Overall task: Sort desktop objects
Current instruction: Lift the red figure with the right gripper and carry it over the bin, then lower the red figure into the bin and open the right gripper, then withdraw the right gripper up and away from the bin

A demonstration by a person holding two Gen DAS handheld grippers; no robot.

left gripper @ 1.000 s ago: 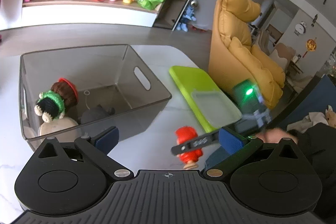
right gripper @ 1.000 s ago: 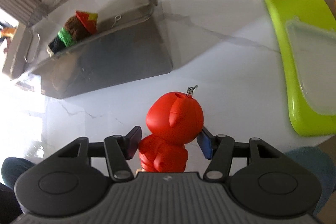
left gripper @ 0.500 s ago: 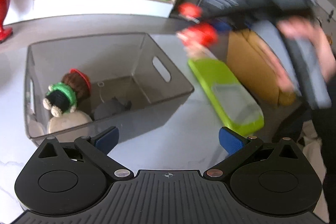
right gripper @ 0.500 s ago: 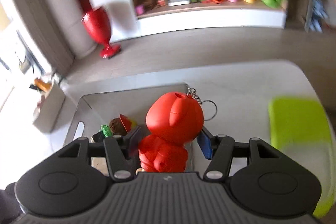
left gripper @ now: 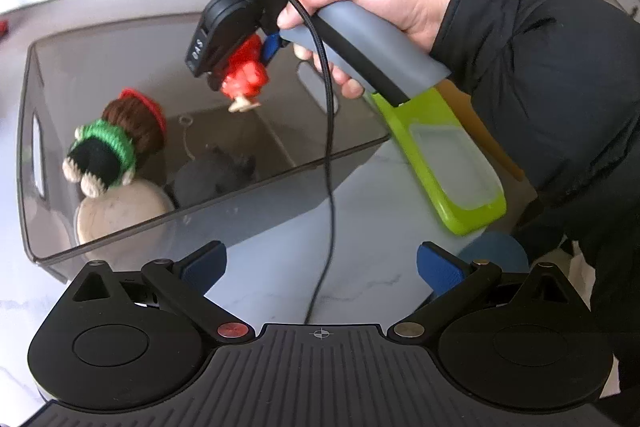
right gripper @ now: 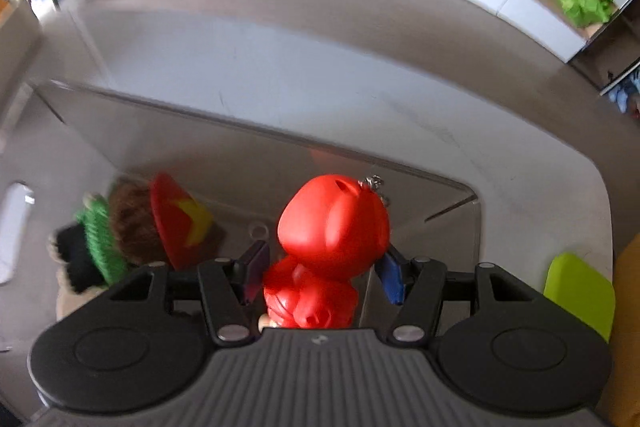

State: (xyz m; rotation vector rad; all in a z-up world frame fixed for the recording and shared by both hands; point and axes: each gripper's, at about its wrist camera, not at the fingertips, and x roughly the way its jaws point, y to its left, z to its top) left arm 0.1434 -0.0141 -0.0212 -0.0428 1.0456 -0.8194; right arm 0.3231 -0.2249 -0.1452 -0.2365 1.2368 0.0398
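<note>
Holding the red figure [right gripper: 332, 251] between its pads, the right gripper [right gripper: 322, 273] hangs over the open top of the clear bin [left gripper: 340, 155], which stands on the white counter [left gripper: 360, 227]. The figure is clear of the bin floor and above the knitted doll [left gripper: 116, 143], the grey item [left gripper: 216, 175] and the pale round object [left gripper: 120, 215] already inside. The left gripper [left gripper: 320, 267] stands wide and empty just in front of the bin's near wall. The main risk is judged to be a release from this height: the hard figure could bounce off the items below or strike the wall, and its keyring [right gripper: 374, 183] could snag on a pad as the jaws part. In the right wrist view the figure's long axis runs along the gripper fingers, head away from the camera; in the left wrist view its feet appear lowest, so orientation is only partly certain. The green tray [left gripper: 440, 155] lies beside the bin, well clear of the drop.
</note>
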